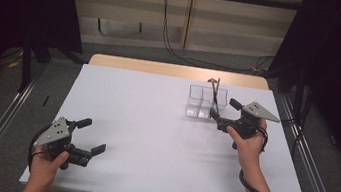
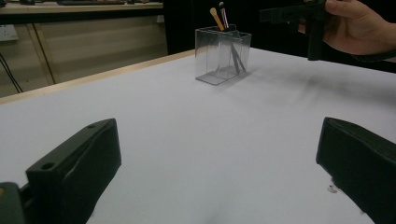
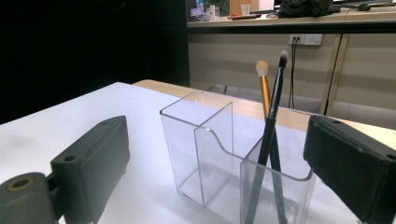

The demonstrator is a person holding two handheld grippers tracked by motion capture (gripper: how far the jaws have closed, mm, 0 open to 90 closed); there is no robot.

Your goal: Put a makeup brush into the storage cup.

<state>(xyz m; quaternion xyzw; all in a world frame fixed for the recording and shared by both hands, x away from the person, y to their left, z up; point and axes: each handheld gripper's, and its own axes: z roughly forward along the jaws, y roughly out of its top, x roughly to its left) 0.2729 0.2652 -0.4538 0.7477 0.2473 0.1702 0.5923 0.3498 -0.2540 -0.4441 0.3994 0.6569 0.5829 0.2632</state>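
Two makeup brushes, one black-handled [image 3: 273, 119] and one gold-handled [image 3: 264, 91], lean in one compartment of the clear organizer [image 3: 212, 154] on the far right of the surface [image 1: 154, 124]; the right gripper [image 1: 223, 116] just beside it has fingers wide and empty, apparently letting go, while the left gripper [image 1: 86, 140] waits wide open near the front edge

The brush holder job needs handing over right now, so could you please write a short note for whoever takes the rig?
Left gripper: open, empty, low over the table's near left corner.
Right gripper: open, empty, just in front of the clear holder.
Things: black brush and gold-handled brush lean in the same compartment of the holder; the other compartments are empty.
Done: both brushes are in.
Left: probably only drawing the right gripper back.
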